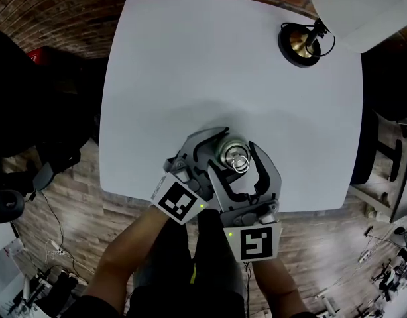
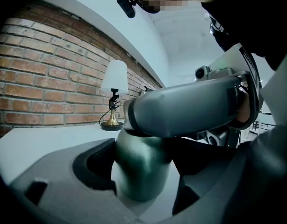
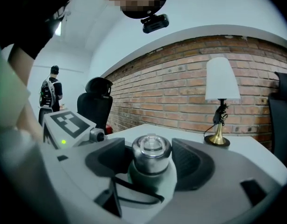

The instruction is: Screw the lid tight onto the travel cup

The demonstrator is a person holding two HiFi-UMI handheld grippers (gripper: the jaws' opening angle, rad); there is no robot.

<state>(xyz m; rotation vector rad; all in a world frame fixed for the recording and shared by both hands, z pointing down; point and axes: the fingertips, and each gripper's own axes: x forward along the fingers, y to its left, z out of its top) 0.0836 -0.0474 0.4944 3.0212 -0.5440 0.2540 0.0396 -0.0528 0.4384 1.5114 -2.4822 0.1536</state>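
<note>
The travel cup (image 1: 225,152) stands near the front edge of the white table (image 1: 190,58), with its silver lid (image 1: 236,158) on top. My left gripper (image 1: 220,152) comes in from the lower left, shut on the cup's grey-green body (image 2: 141,167). My right gripper (image 1: 238,161) comes from below at lid height. In the right gripper view the lid (image 3: 152,152) sits between the two dark pads with a gap on each side, so this gripper (image 3: 150,164) is open. One of its grey jaws crosses the top of the cup in the left gripper view.
A brass-footed lamp (image 1: 299,42) with a white shade (image 1: 362,8) stands at the table's far right corner. A brick wall (image 3: 181,92) runs behind the table. A black chair (image 3: 96,104) and a person (image 3: 52,90) are off to the left. The table's front edge (image 1: 144,197) is close to the grippers.
</note>
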